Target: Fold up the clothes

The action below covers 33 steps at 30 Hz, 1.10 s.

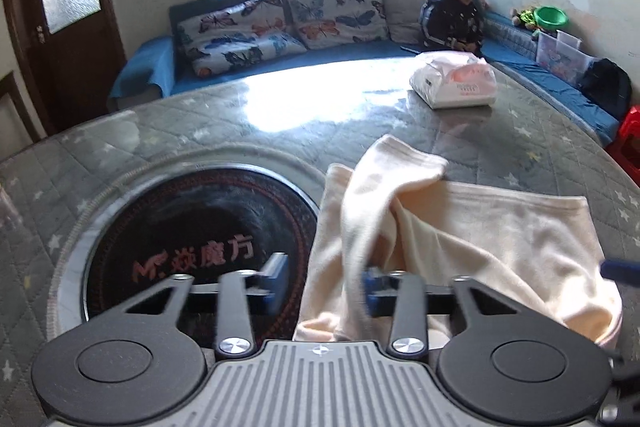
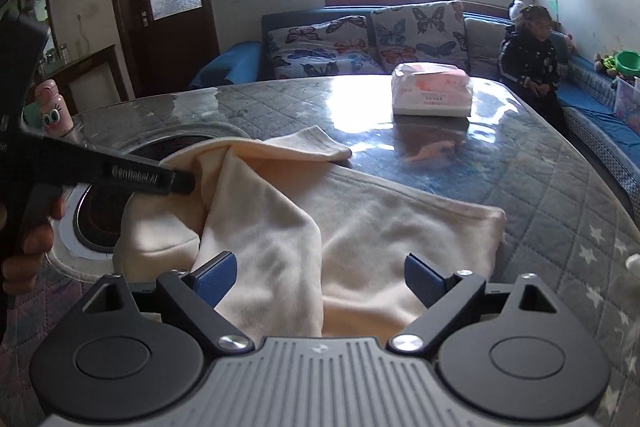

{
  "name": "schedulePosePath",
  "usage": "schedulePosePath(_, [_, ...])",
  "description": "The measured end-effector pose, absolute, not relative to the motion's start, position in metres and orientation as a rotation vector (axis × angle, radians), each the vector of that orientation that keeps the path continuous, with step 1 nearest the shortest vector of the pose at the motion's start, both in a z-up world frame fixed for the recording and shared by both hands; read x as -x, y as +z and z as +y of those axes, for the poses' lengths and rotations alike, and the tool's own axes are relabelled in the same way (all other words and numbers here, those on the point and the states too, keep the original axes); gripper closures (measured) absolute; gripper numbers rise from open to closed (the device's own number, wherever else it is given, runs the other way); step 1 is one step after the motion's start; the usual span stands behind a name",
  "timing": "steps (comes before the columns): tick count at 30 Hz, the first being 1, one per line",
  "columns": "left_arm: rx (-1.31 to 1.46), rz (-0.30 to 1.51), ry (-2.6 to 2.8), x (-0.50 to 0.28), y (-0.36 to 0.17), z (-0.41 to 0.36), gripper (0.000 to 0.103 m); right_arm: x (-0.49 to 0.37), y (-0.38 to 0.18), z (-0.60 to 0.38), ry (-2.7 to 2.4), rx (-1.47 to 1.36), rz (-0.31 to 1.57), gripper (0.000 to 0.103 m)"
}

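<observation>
A cream garment point(image 1: 500, 247) lies rumpled on the grey quilted table point(image 1: 200, 131), one fold thrown up over its left side. My left gripper point(image 1: 324, 285) is open above the garment's left edge, its blue pads apart and blurred. In the right wrist view the same garment point(image 2: 360, 227) fills the middle. My right gripper point(image 2: 320, 279) is open just above its near edge, pads wide apart with cloth between them. The left gripper point(image 2: 176, 183) enters from the left there, its tip against the raised fold.
A round black hob point(image 1: 192, 239) is set into the table left of the garment. A pink and white tissue pack point(image 1: 456, 79) sits further back. A child point(image 1: 456, 15) sits on the blue sofa behind. A pink bottle point(image 2: 52, 111) stands at the far left.
</observation>
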State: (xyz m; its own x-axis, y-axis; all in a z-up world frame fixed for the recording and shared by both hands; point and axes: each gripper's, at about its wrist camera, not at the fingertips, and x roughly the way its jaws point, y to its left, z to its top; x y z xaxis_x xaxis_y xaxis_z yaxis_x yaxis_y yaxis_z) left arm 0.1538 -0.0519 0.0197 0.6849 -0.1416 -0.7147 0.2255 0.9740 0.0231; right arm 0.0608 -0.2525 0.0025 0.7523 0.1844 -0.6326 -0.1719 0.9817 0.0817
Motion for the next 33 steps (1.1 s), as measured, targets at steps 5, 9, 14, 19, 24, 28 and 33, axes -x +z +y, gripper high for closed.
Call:
schedulePosePath(5, [-0.105,0.792,-0.225,-0.152,0.017,-0.051,0.074,-0.082,0.005,-0.246,0.256,-0.013,0.687,0.019])
schedulePosePath(9, [-0.104,0.789,-0.236,-0.152,0.017,-0.049,0.071,-0.104,0.007,-0.239,0.319,-0.008,0.685,0.024])
schedulePosePath(14, [-0.099,0.804,-0.241,-0.155,0.013,-0.044,0.072,-0.133,0.007,-0.226,0.372,0.018,0.691,0.03])
schedulePosePath(19, [-0.098,0.815,-0.24,-0.156,0.009,-0.041,0.072,-0.156,-0.002,-0.215,0.408,0.037,0.728,0.037])
schedulePosePath(24, [-0.103,0.816,-0.24,-0.155,0.007,-0.041,0.07,-0.171,-0.016,-0.213,0.412,0.041,0.772,0.048])
schedulePosePath(28, [-0.113,0.814,-0.243,-0.155,0.007,-0.043,0.07,-0.172,-0.019,-0.215,0.429,0.025,0.787,0.07])
schedulePosePath(33, [-0.112,0.816,-0.242,-0.156,0.007,-0.042,0.07,-0.168,-0.015,-0.216,0.417,0.038,0.763,0.089])
